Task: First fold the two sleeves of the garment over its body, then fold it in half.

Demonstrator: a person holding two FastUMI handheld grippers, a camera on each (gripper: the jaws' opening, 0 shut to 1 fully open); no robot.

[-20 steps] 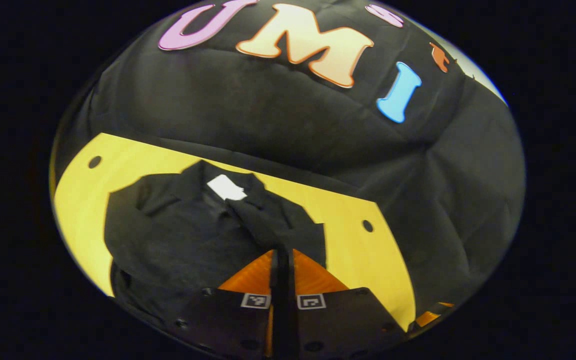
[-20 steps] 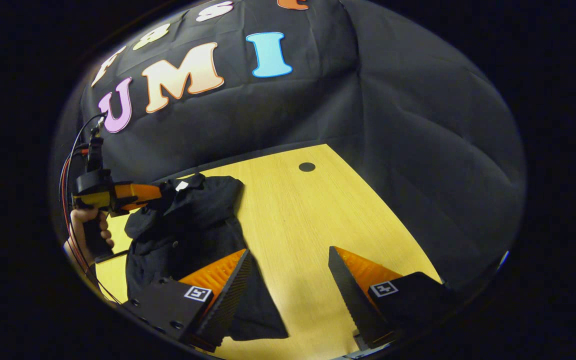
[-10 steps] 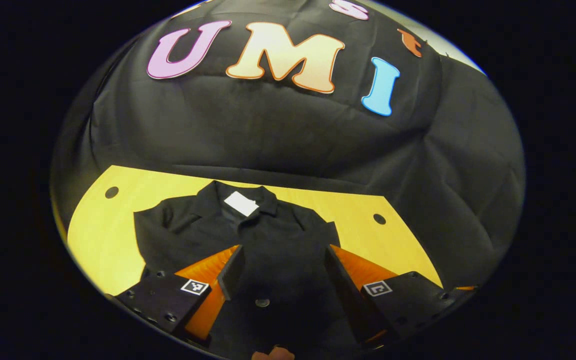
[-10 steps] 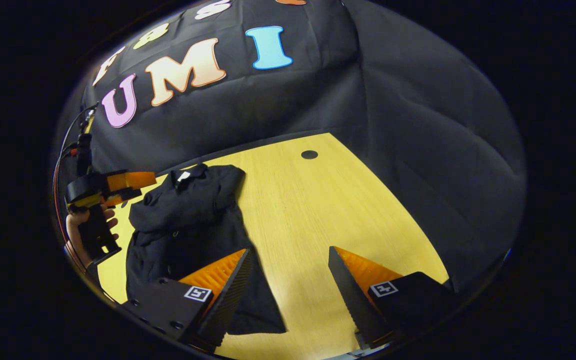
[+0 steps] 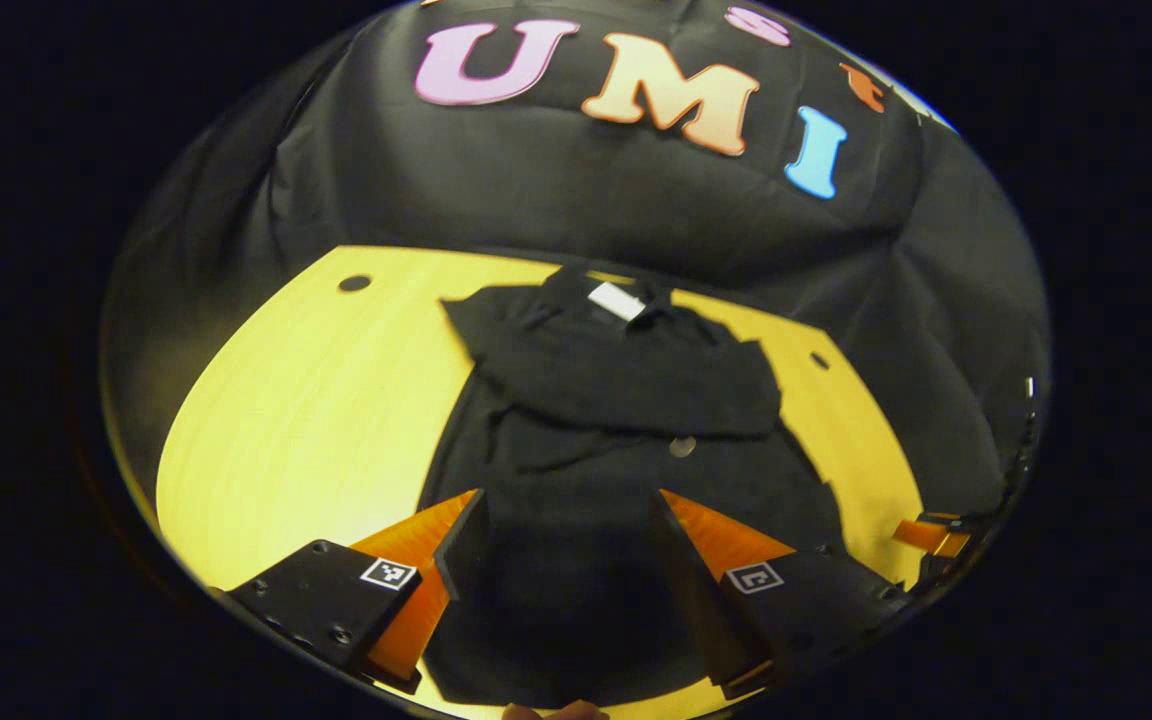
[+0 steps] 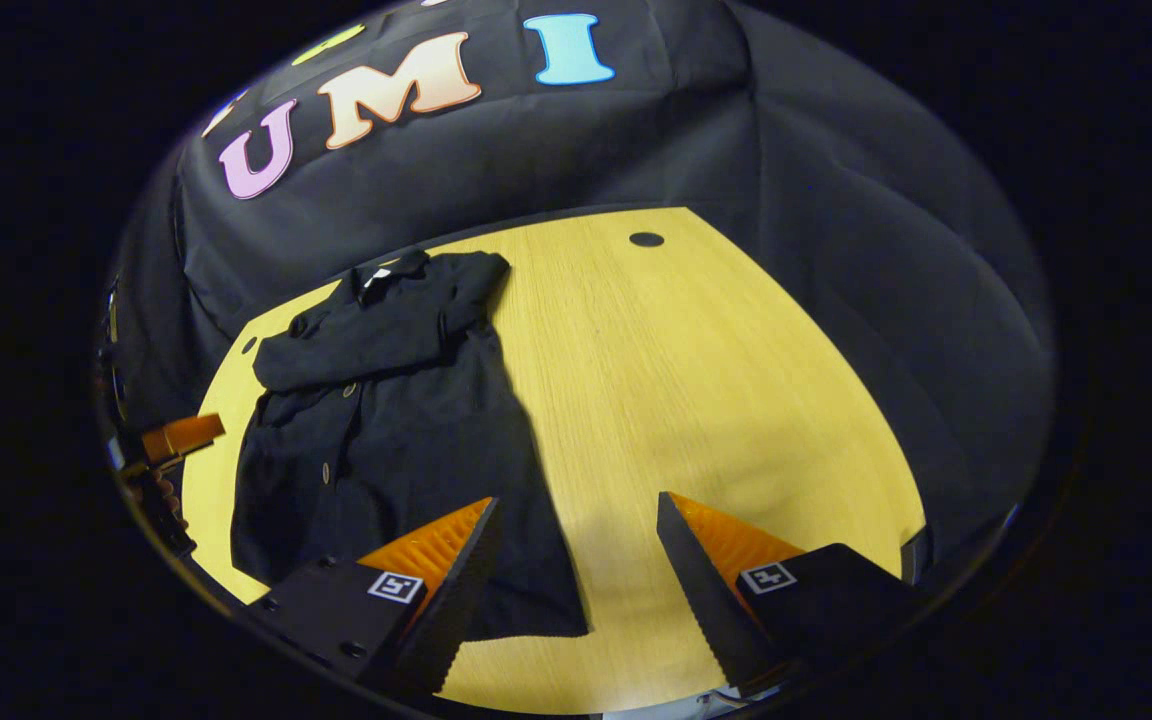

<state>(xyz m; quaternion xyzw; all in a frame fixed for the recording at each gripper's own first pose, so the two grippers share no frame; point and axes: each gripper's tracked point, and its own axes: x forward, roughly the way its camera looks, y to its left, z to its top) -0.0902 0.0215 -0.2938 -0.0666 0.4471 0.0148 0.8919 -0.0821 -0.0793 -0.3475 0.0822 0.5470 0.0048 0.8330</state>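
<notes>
In the left gripper view the left gripper [image 5: 561,545], clamped on a sleeve a second ago, now hovers with jaws apart over the shirt [image 5: 626,440], sleeves laid across its chest, so halving comes next; the collar tag [image 5: 616,300] is unreadable. In the right gripper view the right gripper [image 6: 576,570] hangs jaws apart over bare counter [image 6: 696,380], the shirt lying flat to its left

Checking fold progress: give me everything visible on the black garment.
The black garment is a dark, soft-looking collared piece with small round buttons down the front and a white tag at the neck. It lies flat on the yellow wooden table, collar toward the booth wall. A sleeve lies folded across its chest. Neither hand-held gripper grips it.
</notes>
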